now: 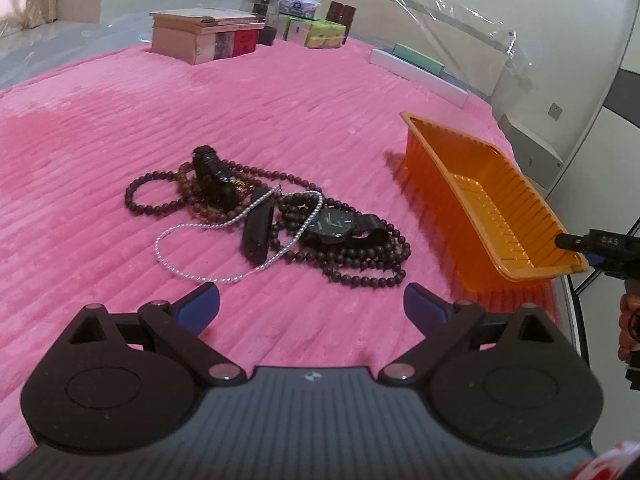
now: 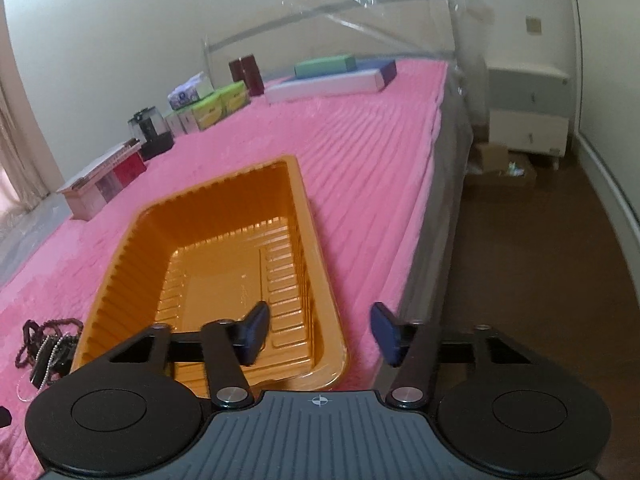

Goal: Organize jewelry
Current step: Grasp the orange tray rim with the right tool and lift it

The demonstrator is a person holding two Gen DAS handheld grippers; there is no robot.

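A jewelry pile (image 1: 264, 216) lies on the pink bedspread: dark bead strands (image 1: 360, 268), a white pearl necklace (image 1: 224, 224), a black watch (image 1: 330, 226) and black oblong pieces. My left gripper (image 1: 312, 304) hovers just short of the pile, open and holding nothing. An orange plastic tray (image 1: 440, 196) sits to the right of the pile with nothing in it. In the right wrist view my right gripper (image 2: 320, 320) is open over the near right corner of the tray (image 2: 120, 248). Its left finger is above the tray floor and its right finger is outside the rim. The pile (image 2: 48, 344) shows at the left edge.
Boxes and books (image 1: 204, 36) stand along the far side of the bed, and flat boxes (image 1: 420, 72) lie at the far right. The bed edge (image 2: 424, 216) drops to a brown floor just right of the tray. A white nightstand (image 2: 528, 112) stands beyond.
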